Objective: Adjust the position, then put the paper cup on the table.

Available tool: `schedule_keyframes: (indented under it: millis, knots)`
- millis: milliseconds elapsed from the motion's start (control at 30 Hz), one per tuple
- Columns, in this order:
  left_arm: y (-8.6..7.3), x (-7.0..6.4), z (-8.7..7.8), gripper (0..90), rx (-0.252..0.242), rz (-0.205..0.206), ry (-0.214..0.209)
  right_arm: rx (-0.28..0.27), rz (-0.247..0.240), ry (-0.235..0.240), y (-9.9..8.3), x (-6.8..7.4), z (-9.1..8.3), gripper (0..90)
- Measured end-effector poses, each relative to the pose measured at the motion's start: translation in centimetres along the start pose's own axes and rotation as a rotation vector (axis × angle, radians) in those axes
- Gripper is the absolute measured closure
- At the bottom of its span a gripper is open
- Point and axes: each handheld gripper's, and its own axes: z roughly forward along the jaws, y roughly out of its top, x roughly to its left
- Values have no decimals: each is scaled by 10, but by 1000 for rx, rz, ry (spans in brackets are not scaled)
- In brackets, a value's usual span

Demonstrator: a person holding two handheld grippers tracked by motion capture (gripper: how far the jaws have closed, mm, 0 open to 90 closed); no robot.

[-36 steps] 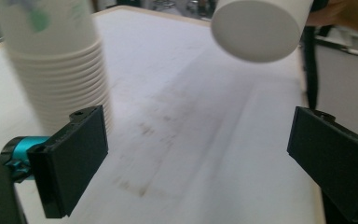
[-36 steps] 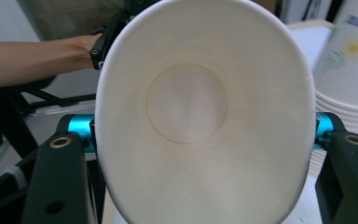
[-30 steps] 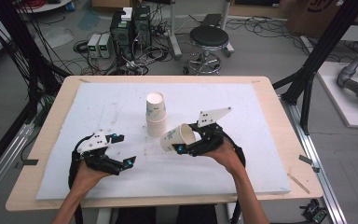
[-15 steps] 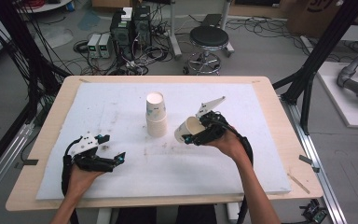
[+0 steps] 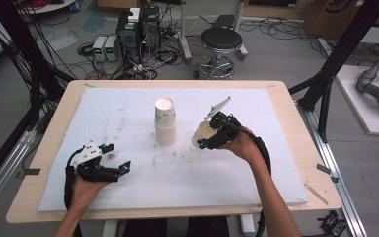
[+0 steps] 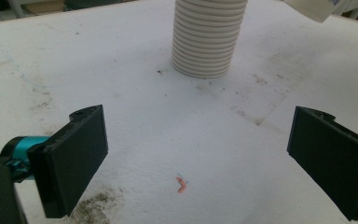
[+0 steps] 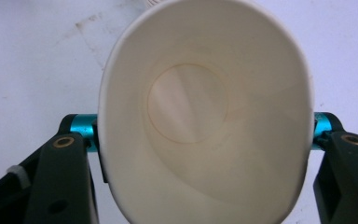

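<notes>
Right gripper view: my right gripper (image 7: 200,140) clamps white paper cup (image 7: 205,107), squeezed oval; my left gripper (image 6: 200,158) wide apart, near-left of white cup stack (image 6: 209,37).

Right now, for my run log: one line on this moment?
right tool: shut on paper cup | left tool: open | cup stack: upright

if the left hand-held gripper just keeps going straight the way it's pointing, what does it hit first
Probably the ribbed stack of white paper cups, standing ahead between the open jaws of the left hand-held gripper. Only bare white foam mat lies before it, though depth is hard to judge.
</notes>
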Motion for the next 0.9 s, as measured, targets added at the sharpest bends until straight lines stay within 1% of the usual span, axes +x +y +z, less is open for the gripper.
schedule_keyframes:
  millis: [67, 133, 233, 333, 467, 567, 733, 800, 900]
  knots:
    - [0, 0, -1, 50, -6, 4, 3, 11, 0, -8, 1, 0, -1, 336]
    - [-1, -1, -1, 51, -11, 10, 5, 0, -1, -8, 0, -1, -2, 336]
    - [-1, -1, -2, 51, -19, 10, 3, 0, 5, -9, 0, -3, -2, 335]
    - [-1, -1, -2, 51, -19, 3, 2, -3, 13, -11, -1, -5, -2, 335]
    - [-1, -1, -2, 51, -19, 9, 2, 7, 17, -17, -1, -6, -1, 335]
    - [-1, -1, -1, 51, -17, 7, 3, 1, 16, -19, -1, -7, -1, 335]
    - [-1, -1, -1, 51, -16, 3, 6, 18, 34, -21, -1, -10, 2, 336]
    - [-1, -1, -1, 51, -13, 10, 5, 23, 31, -19, -1, -12, 4, 336]
    - [-1, 0, -1, 51, -11, 10, 3, 47, 39, -29, 0, -15, 10, 336]
